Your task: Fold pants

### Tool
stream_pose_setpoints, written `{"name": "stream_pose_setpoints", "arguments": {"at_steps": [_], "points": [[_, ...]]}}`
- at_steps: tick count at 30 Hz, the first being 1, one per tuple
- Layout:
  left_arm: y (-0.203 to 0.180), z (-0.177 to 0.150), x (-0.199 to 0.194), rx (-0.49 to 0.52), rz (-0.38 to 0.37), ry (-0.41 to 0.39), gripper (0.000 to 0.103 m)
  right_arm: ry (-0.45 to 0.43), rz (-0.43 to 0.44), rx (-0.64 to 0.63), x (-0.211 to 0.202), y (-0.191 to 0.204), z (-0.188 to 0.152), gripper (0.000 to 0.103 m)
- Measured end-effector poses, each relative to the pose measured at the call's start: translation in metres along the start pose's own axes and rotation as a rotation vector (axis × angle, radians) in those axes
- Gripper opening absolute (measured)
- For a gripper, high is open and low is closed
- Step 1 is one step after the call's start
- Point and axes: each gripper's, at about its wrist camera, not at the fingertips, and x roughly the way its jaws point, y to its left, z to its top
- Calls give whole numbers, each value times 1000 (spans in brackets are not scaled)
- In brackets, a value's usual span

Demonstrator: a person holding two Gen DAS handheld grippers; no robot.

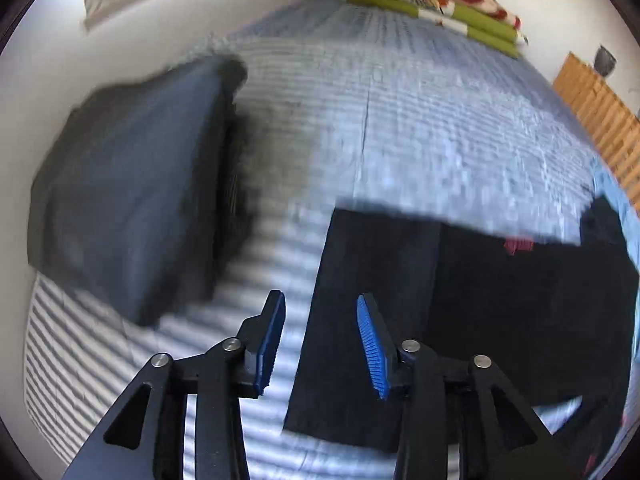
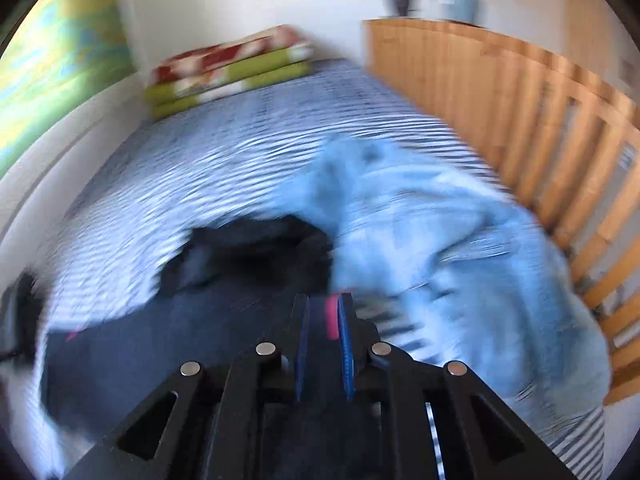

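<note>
Dark navy pants [image 1: 460,320] lie flat on the striped bed [image 1: 420,120], their left edge under my left gripper [image 1: 320,340], which is open with nothing between its blue pads. In the right wrist view the same pants [image 2: 180,340] spread to the lower left, and my right gripper [image 2: 323,336] is shut on their dark fabric, with a pink tag [image 2: 331,318] pinched against the right pad. Both views are blurred by motion.
A folded dark grey garment [image 1: 128,200] rests at the left of the bed near the white wall. Light blue jeans [image 2: 460,248] are heaped at the right beside a wooden slatted rail [image 2: 540,128]. Folded green and red blankets [image 2: 228,72] sit at the far end.
</note>
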Motion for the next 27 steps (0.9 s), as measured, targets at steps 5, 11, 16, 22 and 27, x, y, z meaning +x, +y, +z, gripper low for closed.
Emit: {"name": "stream_pose_setpoints", "arguments": {"at_steps": [5, 11, 16, 22, 27], "points": [[12, -49, 28, 28, 23, 112, 42, 149, 261, -309, 3, 123, -78, 18], [8, -64, 38, 24, -4, 103, 22, 203, 197, -638, 23, 215, -152, 28], [2, -61, 34, 62, 44, 93, 9, 252, 224, -604, 14, 220, -174, 29], [11, -59, 33, 40, 24, 90, 6, 275, 177, -614, 36, 225, -170, 29], [7, -57, 37, 77, 41, 94, 6, 232, 155, -576, 43, 222, -148, 29]]}}
